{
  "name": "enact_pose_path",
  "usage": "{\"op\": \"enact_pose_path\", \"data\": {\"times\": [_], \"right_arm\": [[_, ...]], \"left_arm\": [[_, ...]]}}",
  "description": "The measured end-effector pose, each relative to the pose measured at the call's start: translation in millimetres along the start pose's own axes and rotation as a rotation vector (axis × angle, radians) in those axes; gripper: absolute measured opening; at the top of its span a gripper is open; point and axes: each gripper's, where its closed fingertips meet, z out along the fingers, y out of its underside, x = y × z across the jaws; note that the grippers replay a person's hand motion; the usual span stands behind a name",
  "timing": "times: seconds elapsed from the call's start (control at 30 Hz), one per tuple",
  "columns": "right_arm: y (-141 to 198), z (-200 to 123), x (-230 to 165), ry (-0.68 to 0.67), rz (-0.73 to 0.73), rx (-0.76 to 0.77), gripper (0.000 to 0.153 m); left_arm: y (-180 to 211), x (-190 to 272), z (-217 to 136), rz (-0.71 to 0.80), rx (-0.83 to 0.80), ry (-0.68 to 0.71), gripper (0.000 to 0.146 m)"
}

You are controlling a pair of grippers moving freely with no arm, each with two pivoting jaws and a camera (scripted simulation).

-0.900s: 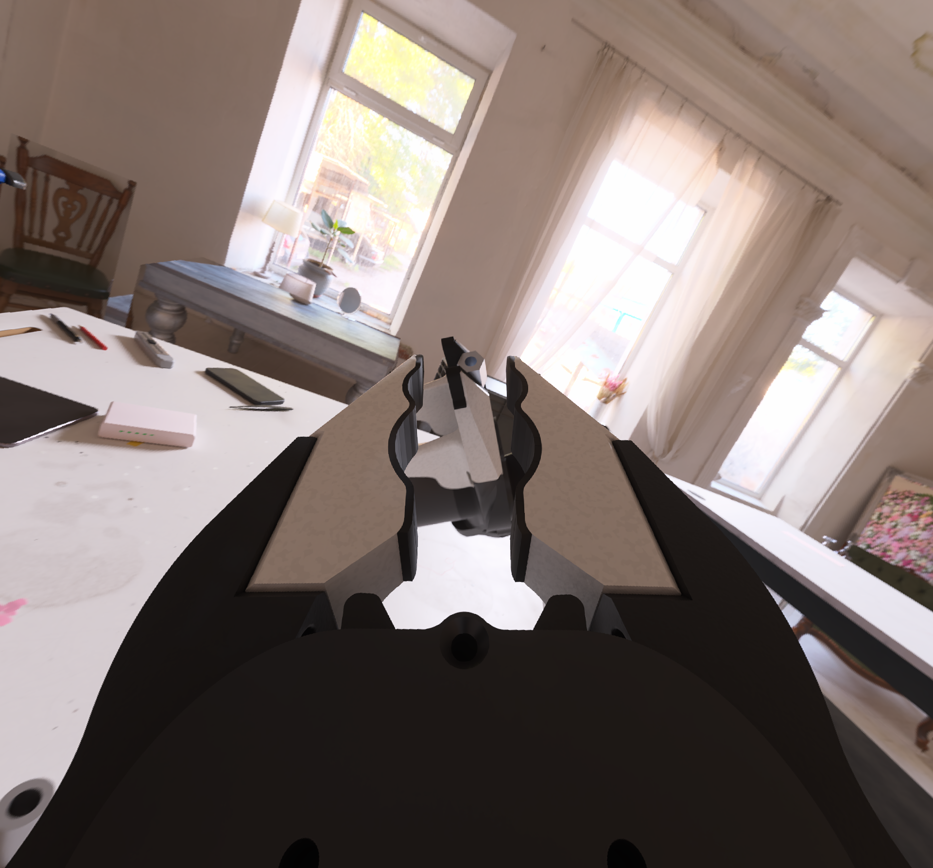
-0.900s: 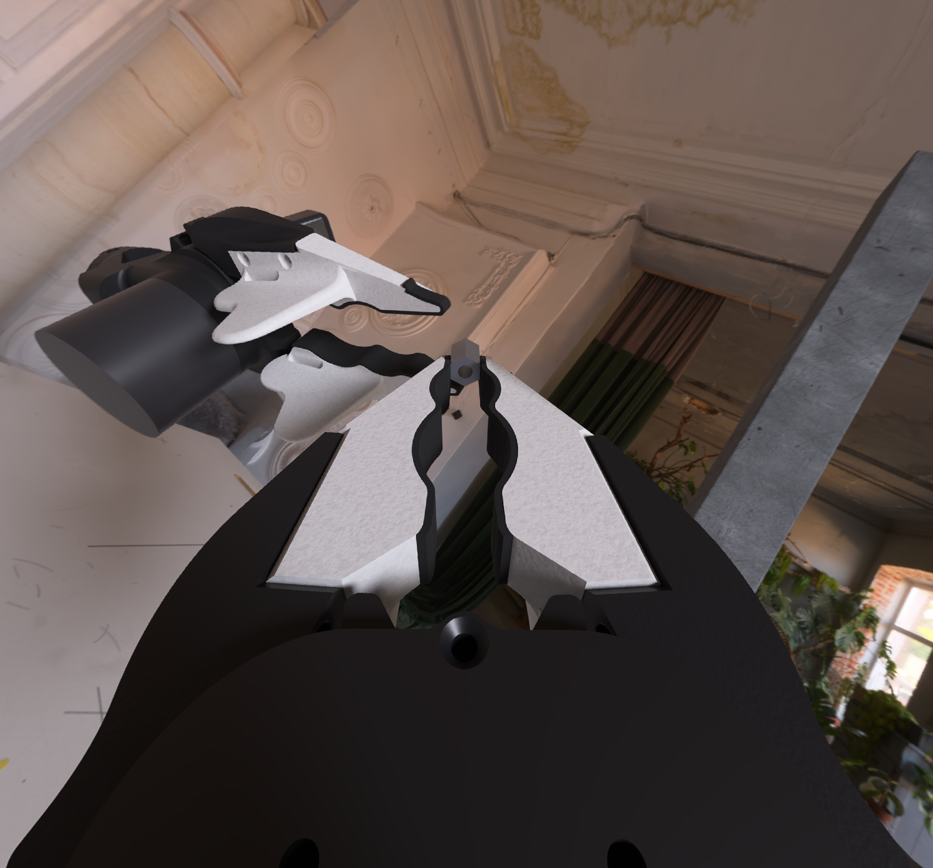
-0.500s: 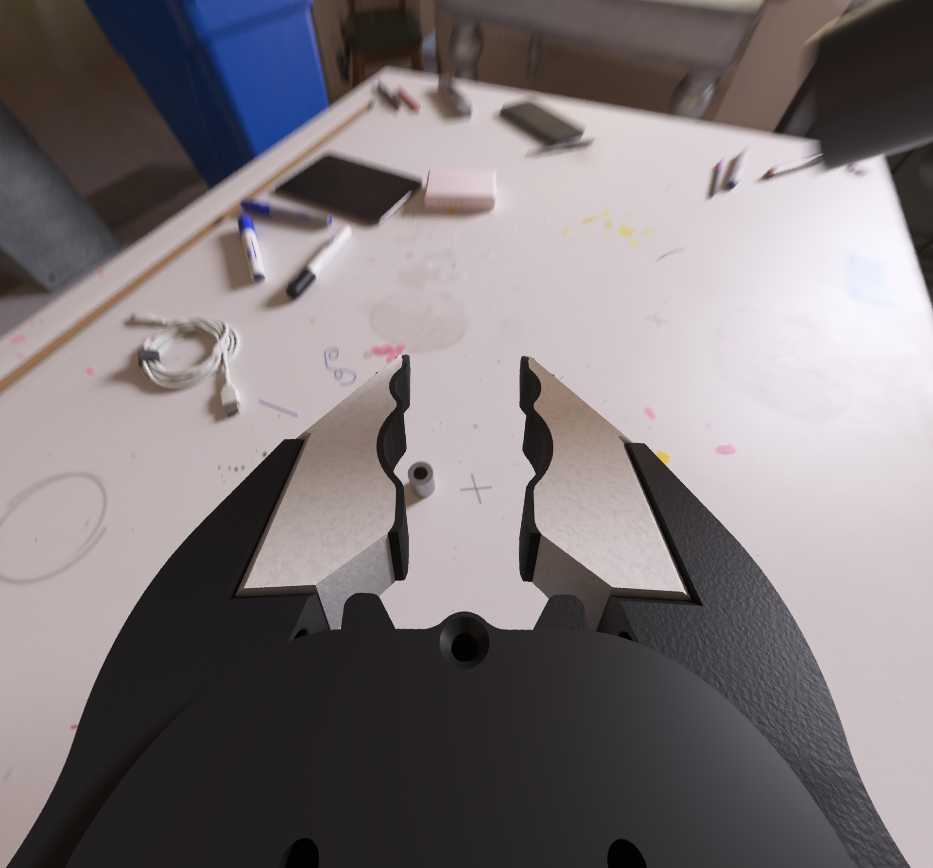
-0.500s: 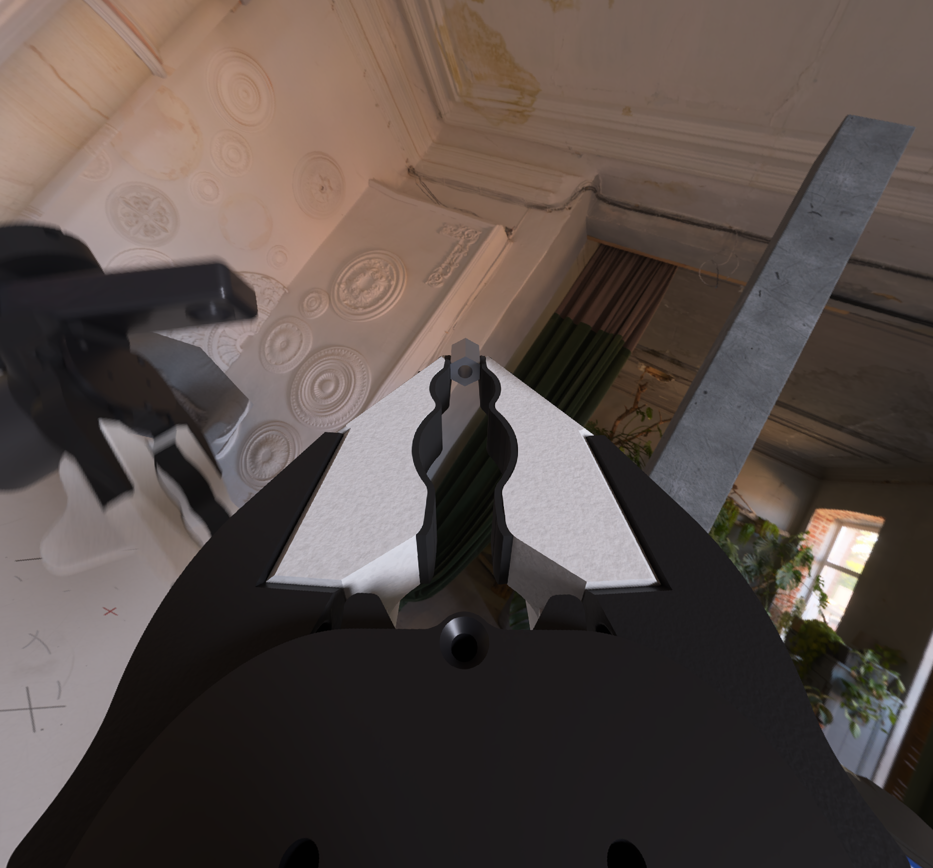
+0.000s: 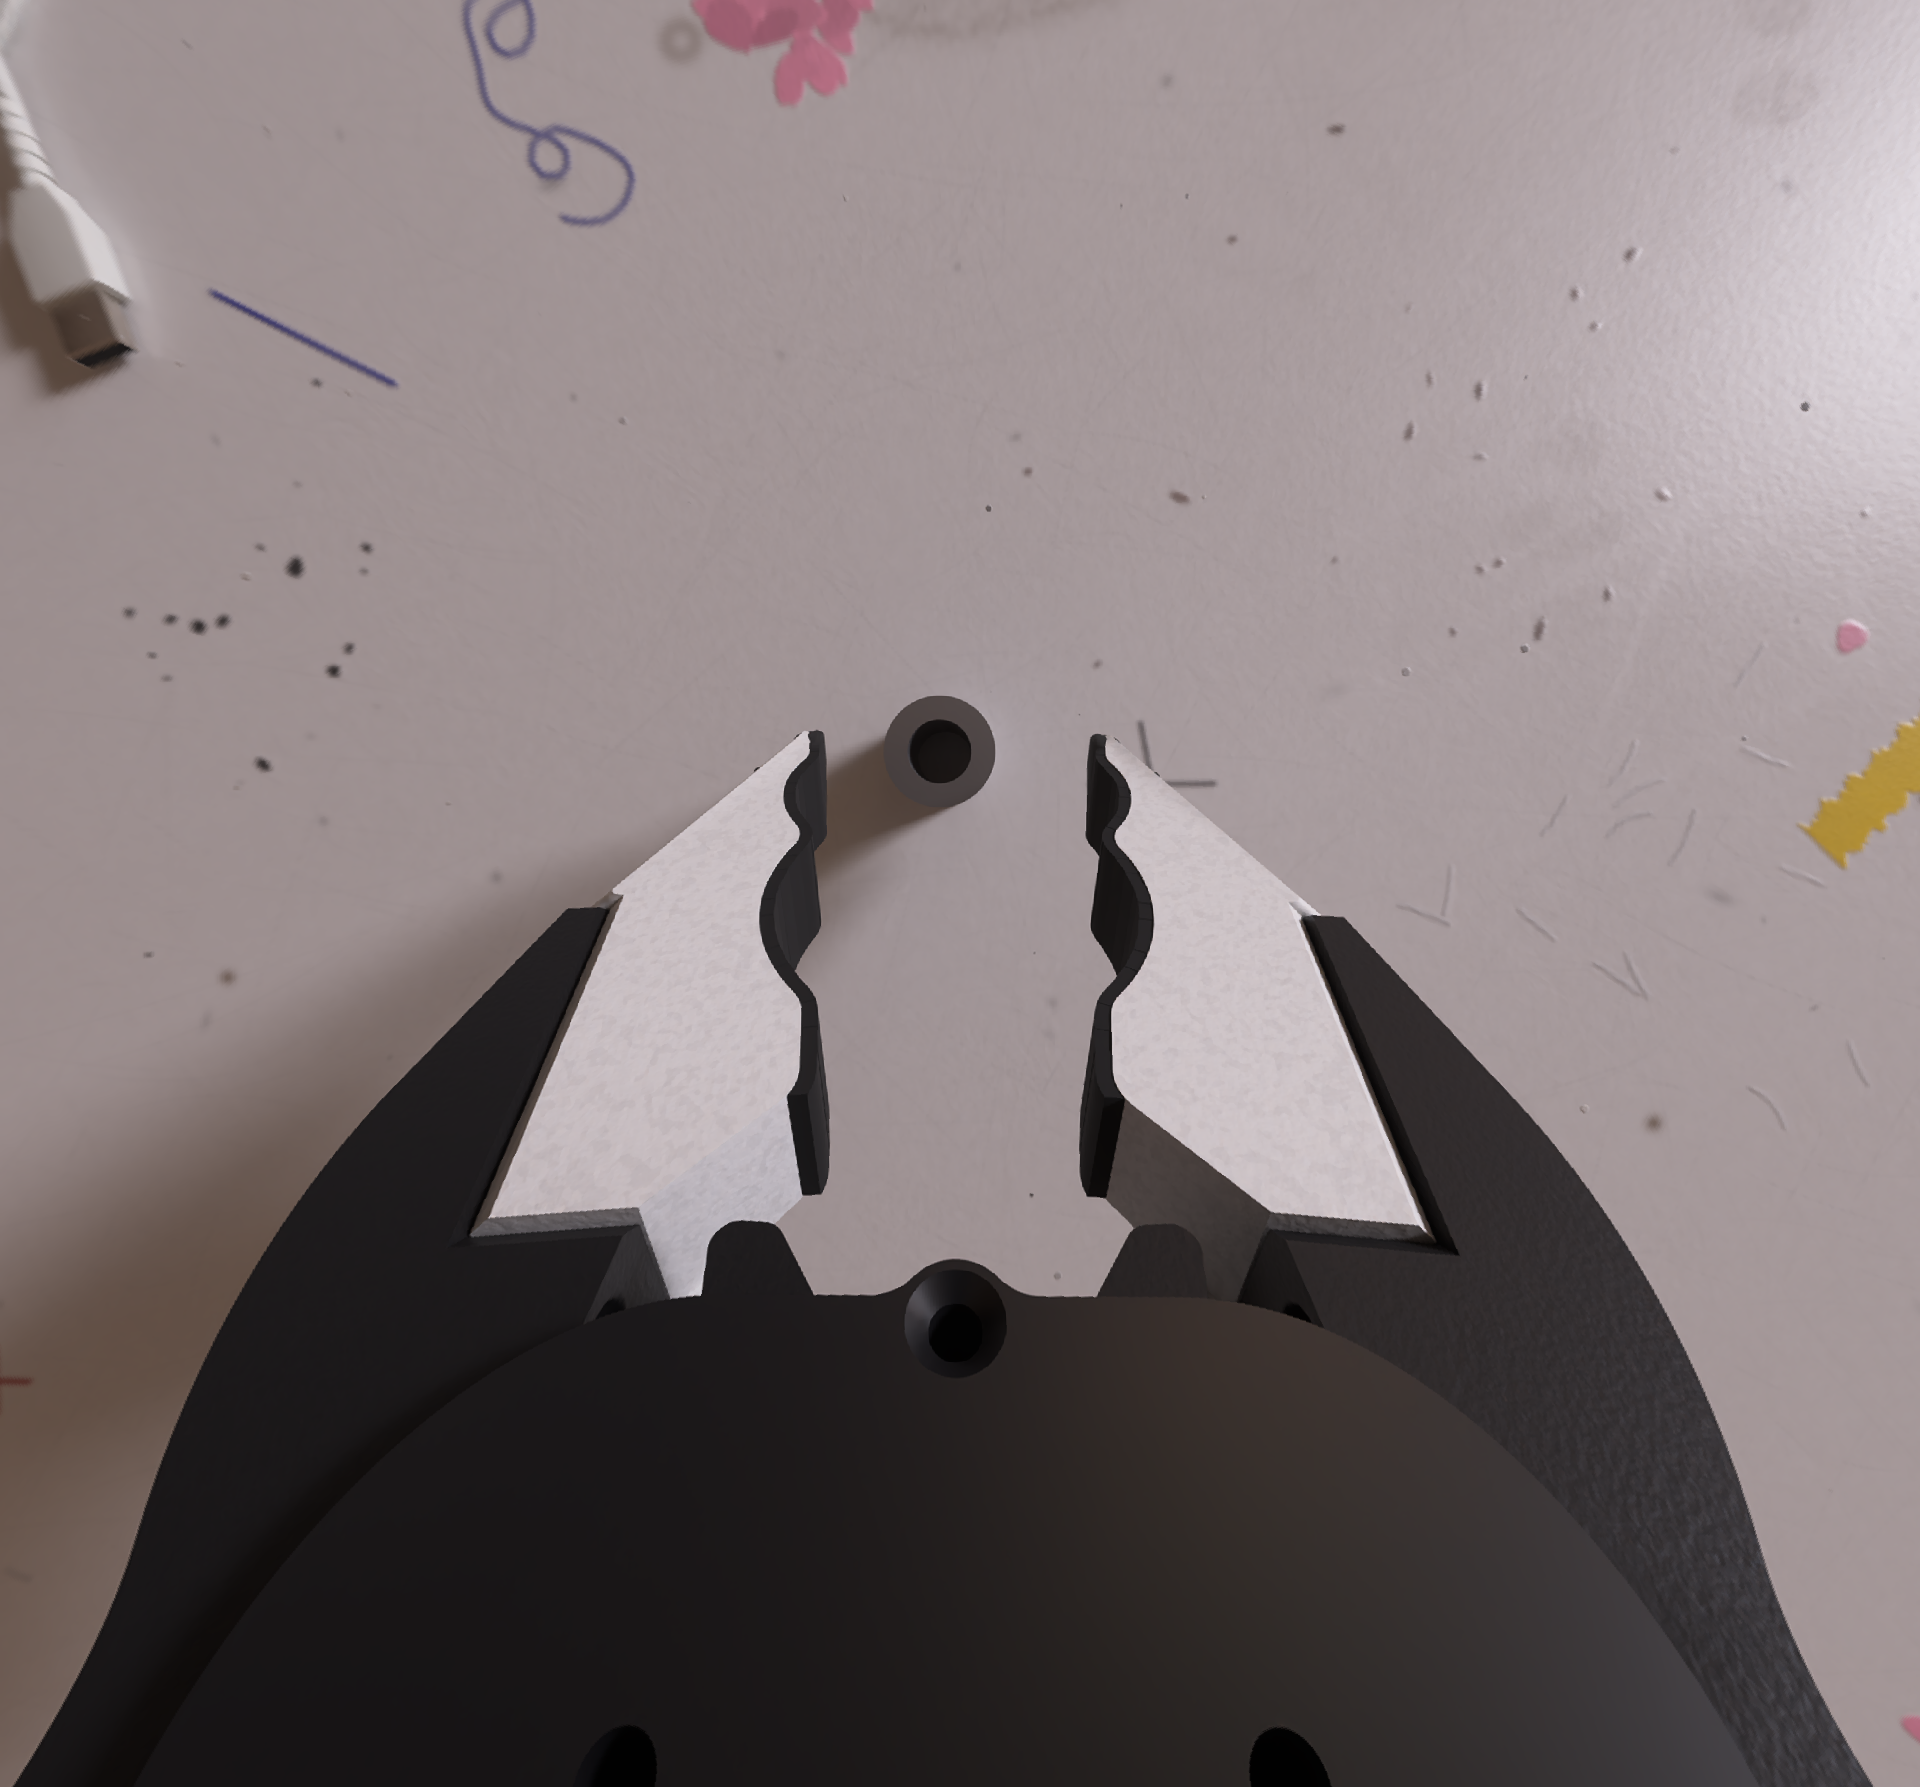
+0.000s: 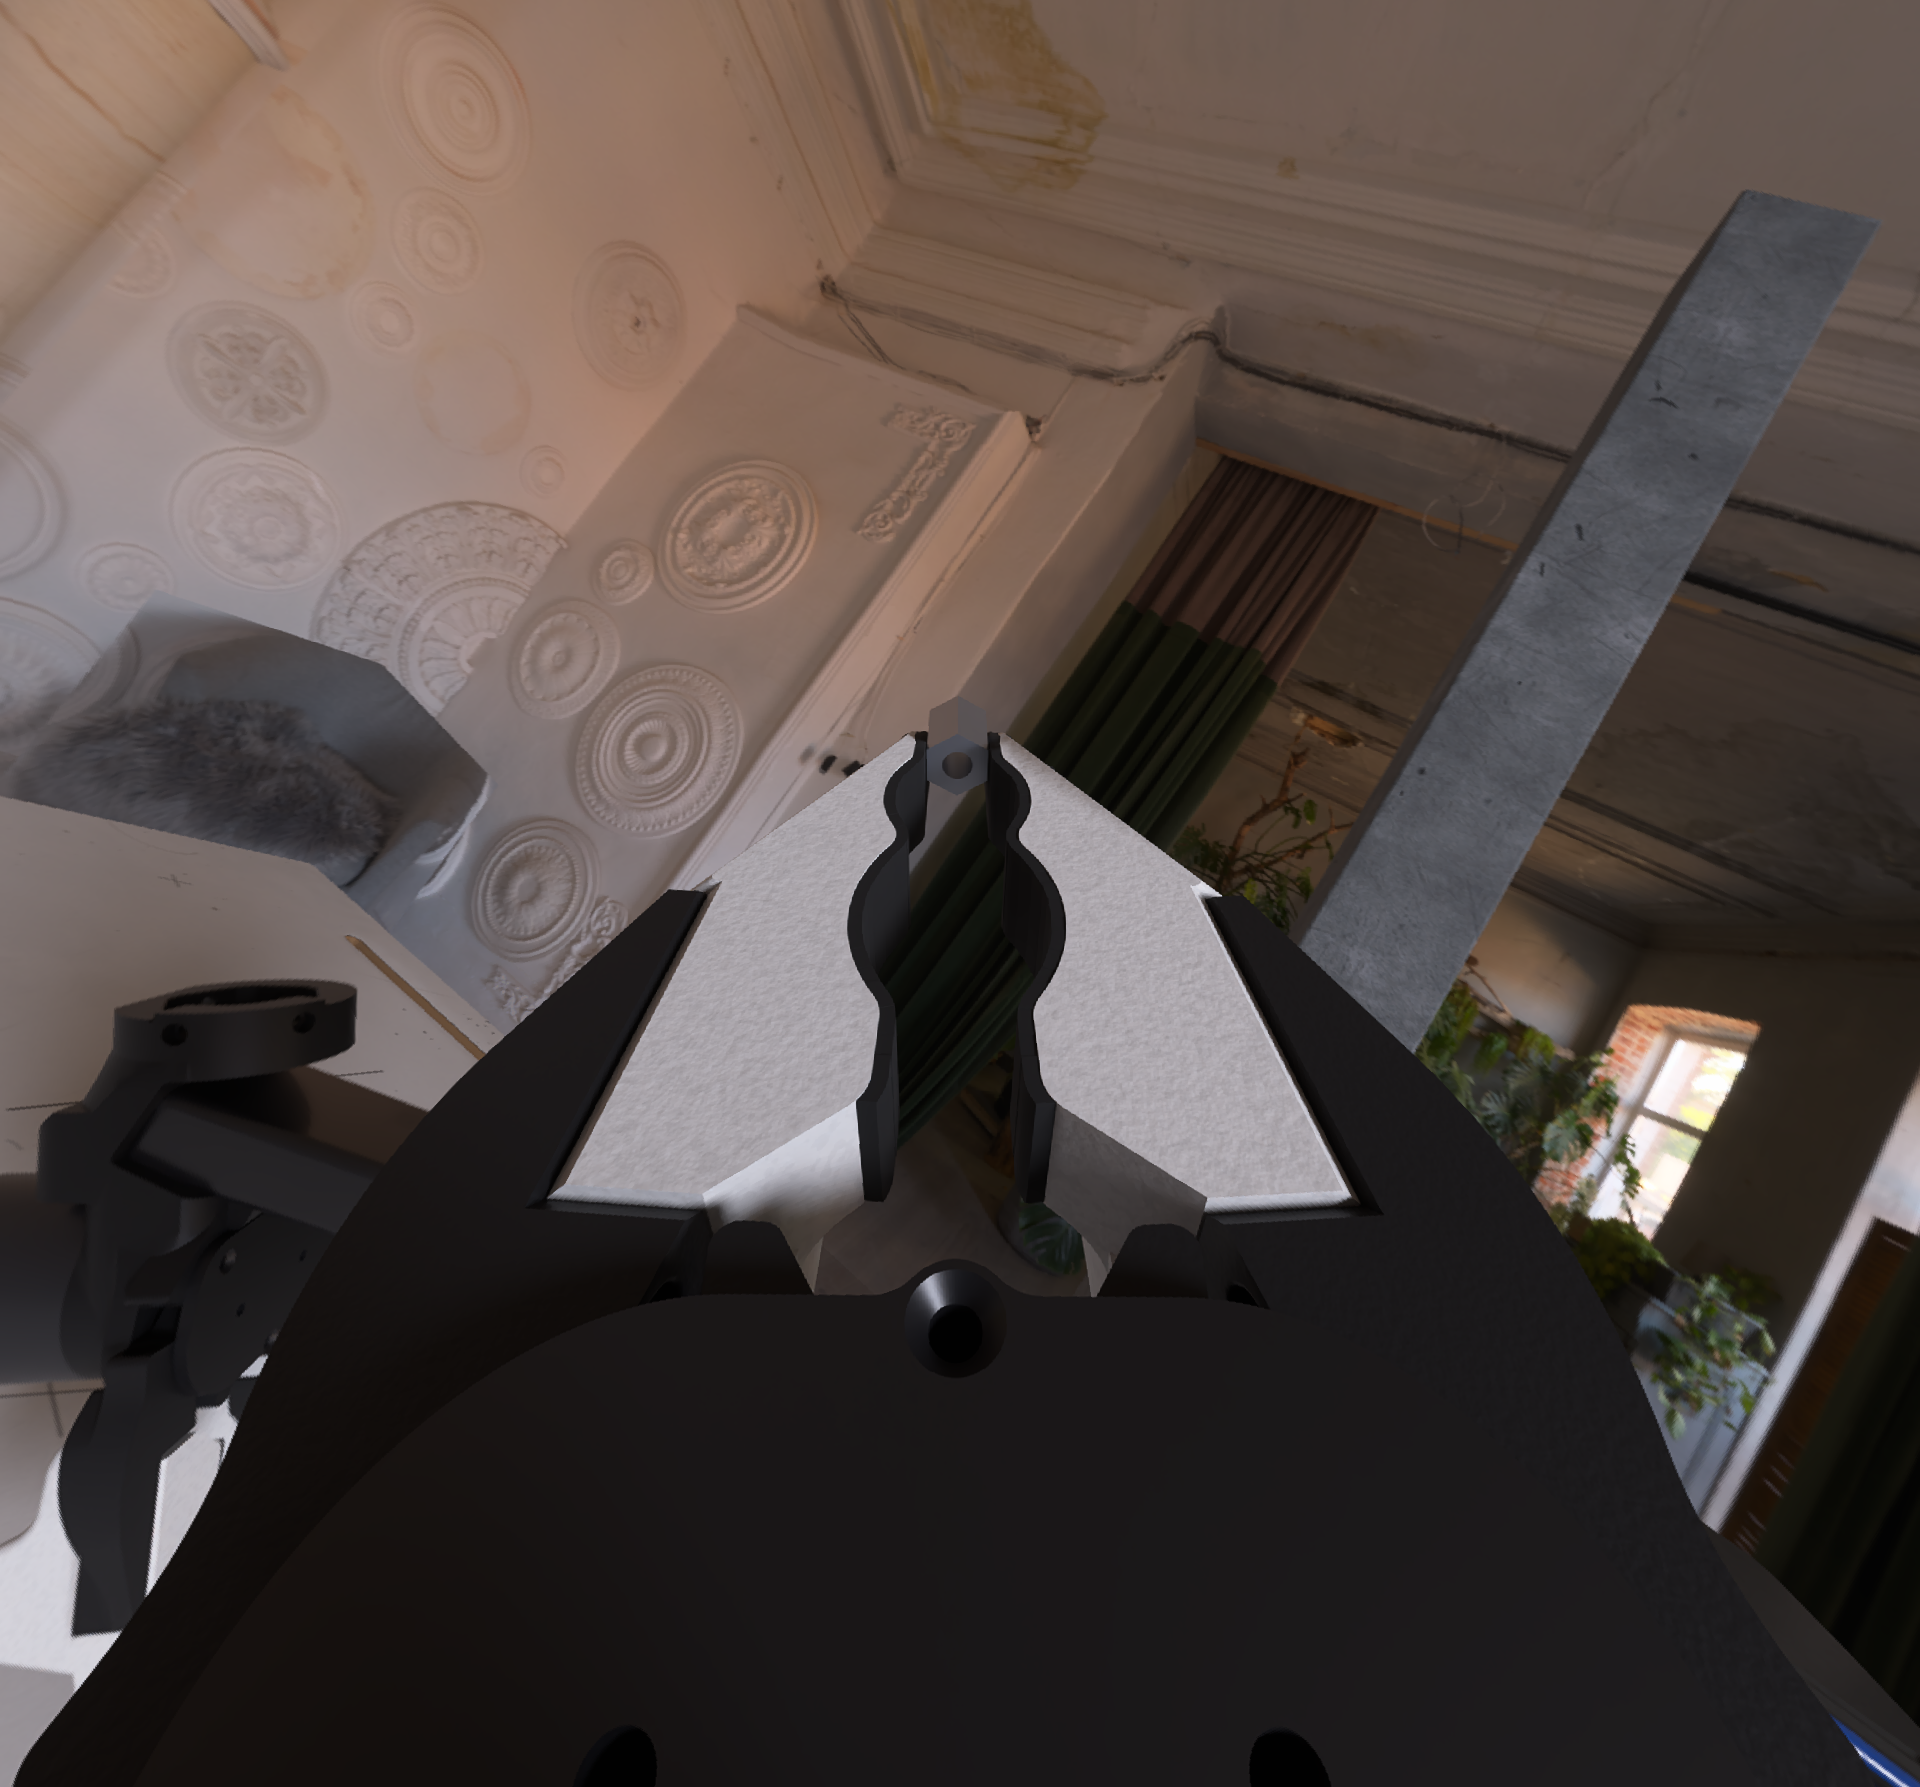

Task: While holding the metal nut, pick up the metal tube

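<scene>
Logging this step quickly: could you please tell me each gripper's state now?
Left gripper: open, empty, above the tube.
Right gripper: shut on the nut.

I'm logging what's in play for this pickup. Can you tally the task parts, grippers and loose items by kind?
Metal tube: 1
Metal nut: 1
Hand-held gripper: 2, left and right
White cable plug: 1
Total: 5
</scene>
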Motion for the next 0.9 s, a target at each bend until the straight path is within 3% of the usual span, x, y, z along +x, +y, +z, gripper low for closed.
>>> {"op": "enact_pose_path", "data": {"times": [0.3,0.4,0.77,0.9], "right_arm": [[-1,-6,16,0.040,0.020,-0.007,0.010],[1,-5,16,0.041,0.018,-0.012,0.010],[10,1,8,0.033,-0.027,-0.043,0.010],[17,3,9,0.056,-0.060,-0.059,0.010]], "left_arm": [[11,-4,14,0.003,-0.070,-0.017,0.045],[9,-5,13,0.043,-0.073,-0.053,0.022],[5,-7,13,0.023,-0.043,-0.030,0.022],[-12,-17,-14,0.003,0.060,-0.087,0.022]]}}
